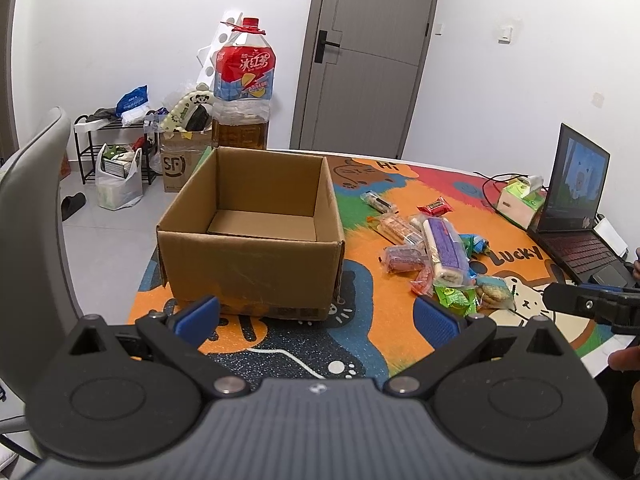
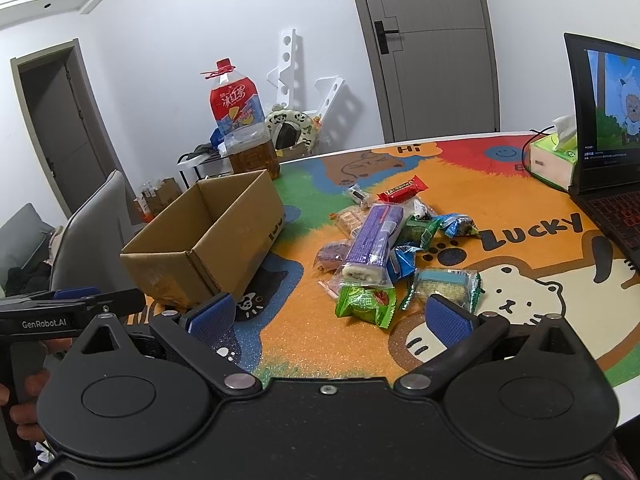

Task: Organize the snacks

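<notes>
An open, empty cardboard box point(image 1: 248, 236) stands on the colourful table mat; it also shows in the right wrist view point(image 2: 208, 240). A pile of wrapped snacks lies to its right, with a long purple pack point(image 1: 444, 246) point(image 2: 374, 240) on top, a red bar point(image 2: 402, 189), a green pack point(image 2: 366, 302) and a cracker pack point(image 2: 442, 286). My left gripper point(image 1: 318, 318) is open and empty, just in front of the box. My right gripper point(image 2: 330, 316) is open and empty, just short of the green pack.
A laptop point(image 1: 576, 208) and a tissue box point(image 2: 554, 158) stand at the table's right. A large tea bottle point(image 1: 242, 92) stands behind the box. A grey chair point(image 1: 36, 216) is at the left. Bags and a rack sit on the floor beyond.
</notes>
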A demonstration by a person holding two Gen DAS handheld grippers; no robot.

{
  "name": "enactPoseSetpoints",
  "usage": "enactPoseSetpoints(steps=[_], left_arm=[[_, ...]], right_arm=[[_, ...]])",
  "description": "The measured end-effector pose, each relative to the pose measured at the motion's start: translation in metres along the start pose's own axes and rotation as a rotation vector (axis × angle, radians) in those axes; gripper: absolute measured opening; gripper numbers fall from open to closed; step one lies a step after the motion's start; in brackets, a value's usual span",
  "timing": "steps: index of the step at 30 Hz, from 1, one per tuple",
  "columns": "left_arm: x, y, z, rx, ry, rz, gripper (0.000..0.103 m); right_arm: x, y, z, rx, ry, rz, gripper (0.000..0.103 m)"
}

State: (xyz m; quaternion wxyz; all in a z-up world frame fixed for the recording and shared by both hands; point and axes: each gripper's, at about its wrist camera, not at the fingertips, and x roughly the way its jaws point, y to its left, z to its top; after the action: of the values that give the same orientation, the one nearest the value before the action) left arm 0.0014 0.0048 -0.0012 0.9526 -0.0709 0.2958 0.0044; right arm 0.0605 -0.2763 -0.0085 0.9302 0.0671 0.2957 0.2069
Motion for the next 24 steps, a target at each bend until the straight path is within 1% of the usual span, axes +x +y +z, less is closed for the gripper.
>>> enactPoseSetpoints(steps=[24], left_arm=[[-0.0011,-0.0001,-0.0002,-0.001,-0.007,0.006,0.102]], right_arm=[[0.0002,-0.0007,-0.0001,-0.013,0.000,-0.003,0.103]])
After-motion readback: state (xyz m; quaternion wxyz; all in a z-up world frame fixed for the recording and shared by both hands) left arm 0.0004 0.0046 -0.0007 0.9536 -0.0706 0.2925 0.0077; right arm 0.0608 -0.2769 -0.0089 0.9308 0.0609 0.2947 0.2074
